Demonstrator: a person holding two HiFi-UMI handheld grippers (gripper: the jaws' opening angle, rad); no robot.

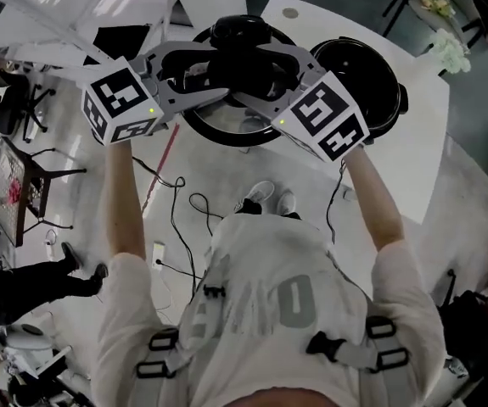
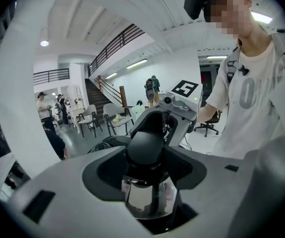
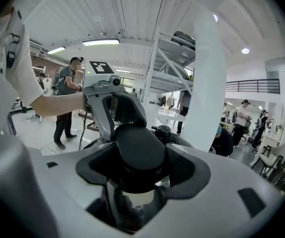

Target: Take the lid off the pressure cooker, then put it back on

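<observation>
The lid (image 1: 227, 132) is clamped at opposite ends of its handle (image 1: 242, 62) by the left gripper (image 1: 212, 73) and right gripper (image 1: 269, 81); the open pot (image 1: 362, 79) lies just beside it, on the right gripper's side. A sideways carry is judged needed.

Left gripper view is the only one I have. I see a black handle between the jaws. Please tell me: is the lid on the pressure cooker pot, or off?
Observer: Off. In the head view the lid hangs beside the open pot, at its left; the pot stands on the white table.
Operator: Does the right gripper grip the lid too?
Observer: Yes. In its own view the right gripper is closed on the handle, opposite the left gripper.
</observation>
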